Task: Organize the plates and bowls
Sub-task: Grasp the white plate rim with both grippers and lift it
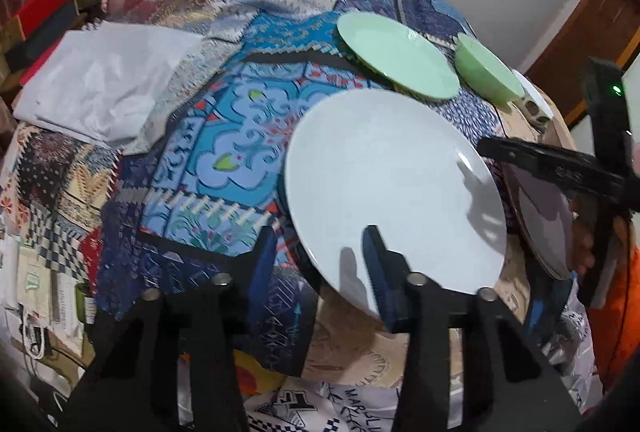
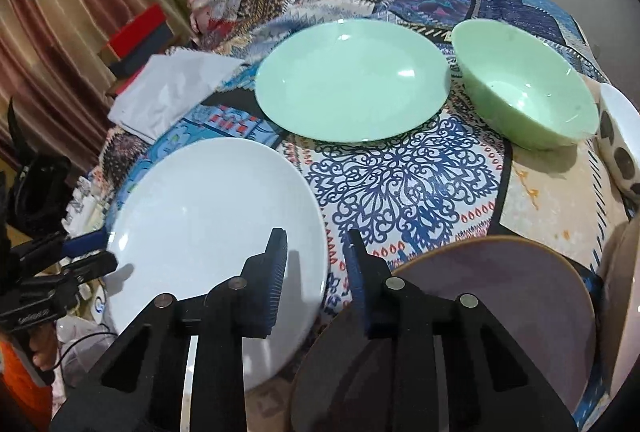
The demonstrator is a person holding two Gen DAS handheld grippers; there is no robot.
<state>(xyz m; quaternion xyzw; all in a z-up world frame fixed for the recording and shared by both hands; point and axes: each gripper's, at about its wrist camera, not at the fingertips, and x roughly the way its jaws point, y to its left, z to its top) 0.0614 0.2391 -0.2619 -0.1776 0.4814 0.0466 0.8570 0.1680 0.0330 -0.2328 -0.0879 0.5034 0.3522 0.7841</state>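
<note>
Both jaws spread: left gripper (image 1: 320, 264) straddles white plate (image 1: 392, 192) rim, right gripper (image 2: 316, 264) above purple plate (image 2: 500, 296), green bowl (image 2: 524, 80) beyond.

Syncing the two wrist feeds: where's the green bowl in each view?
Left wrist: green bowl sits small at upper right, just right of the green plate, beyond the white plate.
Right wrist: green bowl is large at upper right, again just right of the green plate.
Shared landmark: the white plate, lower left in the right wrist view, centre right in the left.
</note>
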